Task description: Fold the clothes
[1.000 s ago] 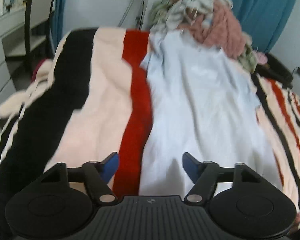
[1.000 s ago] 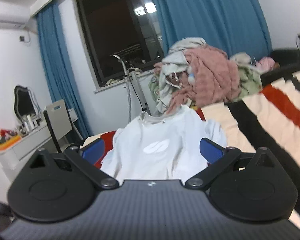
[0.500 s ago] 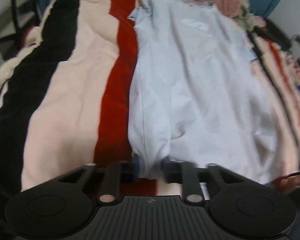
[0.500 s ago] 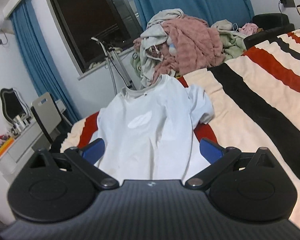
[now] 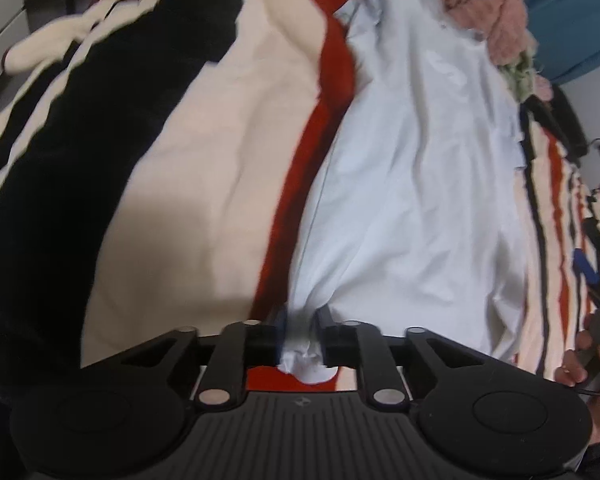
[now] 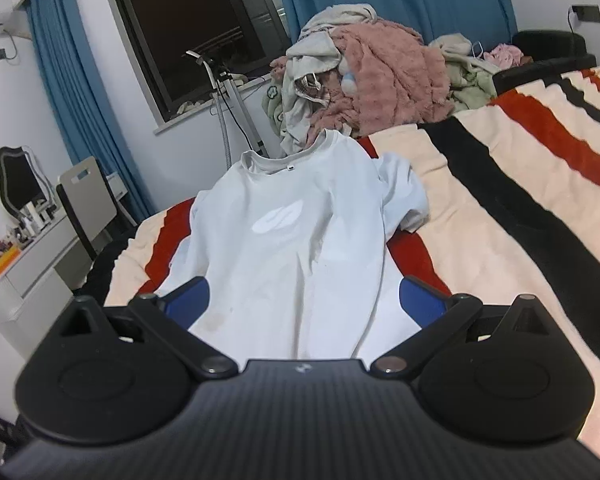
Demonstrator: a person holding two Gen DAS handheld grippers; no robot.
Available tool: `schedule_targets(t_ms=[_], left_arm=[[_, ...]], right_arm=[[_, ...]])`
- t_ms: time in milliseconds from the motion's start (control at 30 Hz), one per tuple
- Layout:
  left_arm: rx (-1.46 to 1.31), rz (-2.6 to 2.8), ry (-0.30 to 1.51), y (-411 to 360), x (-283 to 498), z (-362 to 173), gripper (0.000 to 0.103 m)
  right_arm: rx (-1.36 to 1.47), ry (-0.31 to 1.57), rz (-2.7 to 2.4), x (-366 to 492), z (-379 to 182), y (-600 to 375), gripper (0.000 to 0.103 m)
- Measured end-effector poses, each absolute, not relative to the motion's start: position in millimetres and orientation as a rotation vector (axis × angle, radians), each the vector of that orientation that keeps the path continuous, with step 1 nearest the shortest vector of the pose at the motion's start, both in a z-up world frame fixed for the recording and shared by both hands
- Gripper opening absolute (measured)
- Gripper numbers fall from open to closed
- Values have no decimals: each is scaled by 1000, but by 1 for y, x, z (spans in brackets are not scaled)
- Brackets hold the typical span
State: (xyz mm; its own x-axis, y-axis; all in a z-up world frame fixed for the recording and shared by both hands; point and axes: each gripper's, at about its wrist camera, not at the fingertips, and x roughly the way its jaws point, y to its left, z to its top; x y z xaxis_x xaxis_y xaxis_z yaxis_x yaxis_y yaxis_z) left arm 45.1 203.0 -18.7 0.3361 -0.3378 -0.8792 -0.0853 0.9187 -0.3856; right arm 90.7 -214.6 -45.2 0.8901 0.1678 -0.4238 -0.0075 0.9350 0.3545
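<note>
Your left claw (image 5: 300, 336) points steeply down at the bed and pinches a bunched hem corner of the pale blue shirt (image 5: 412, 184); its jaws have just been opening a little, yet cloth is still gathered tight between the pads and a crumpled tuft pokes out below them. Left of that claw lies the striped blanket (image 5: 188, 168), its bands running black, cream, then red, with the red band touching the shirt's left edge. The shirt lies lengthwise on the blanket, collar at the far end, creases fanning out from your pinch. At the far right edge of the left view, a hand (image 5: 588, 364) grips the other tool's handle. In the right view, a desk (image 6: 40, 252) and chair (image 6: 88, 200) stand at the far left, beneath blue curtains (image 6: 80, 92) and a dark window (image 6: 196, 28). Your right claw (image 6: 304, 298) is spread wide and holds nothing; the shirt's lower body lies ahead of it, between and beyond the blue pads (image 6: 420, 300). Beyond the shirt's collar (image 6: 288, 160) sits a clothes pile (image 6: 364, 84), pink fleece on top. The blanket stretches off to the right.
</note>
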Motion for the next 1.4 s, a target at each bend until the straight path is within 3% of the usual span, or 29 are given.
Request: schedule_targets(t_ms=[233, 400, 667, 833, 1033, 1200, 1400], left_arm=[[-377, -135, 1007, 194, 98, 17, 49], [-431, -69, 889, 171, 186, 8, 67], [-394, 58, 776, 135, 320, -39, 71], [-470, 95, 744, 138, 361, -76, 63], [-222, 88, 741, 99, 380, -90, 46], [-19, 138, 770, 63, 400, -89, 11], [451, 114, 611, -25, 387, -87, 6]], right_arm=[[331, 436, 101, 99, -44, -205, 103], [340, 479, 128, 109, -56, -201, 103], [321, 475, 100, 145, -80, -197, 103], [318, 494, 108, 182, -100, -194, 103], [351, 542, 133, 213, -118, -196, 103], [410, 586, 131, 223, -129, -202, 103], [454, 588, 50, 213, -133, -212, 103]])
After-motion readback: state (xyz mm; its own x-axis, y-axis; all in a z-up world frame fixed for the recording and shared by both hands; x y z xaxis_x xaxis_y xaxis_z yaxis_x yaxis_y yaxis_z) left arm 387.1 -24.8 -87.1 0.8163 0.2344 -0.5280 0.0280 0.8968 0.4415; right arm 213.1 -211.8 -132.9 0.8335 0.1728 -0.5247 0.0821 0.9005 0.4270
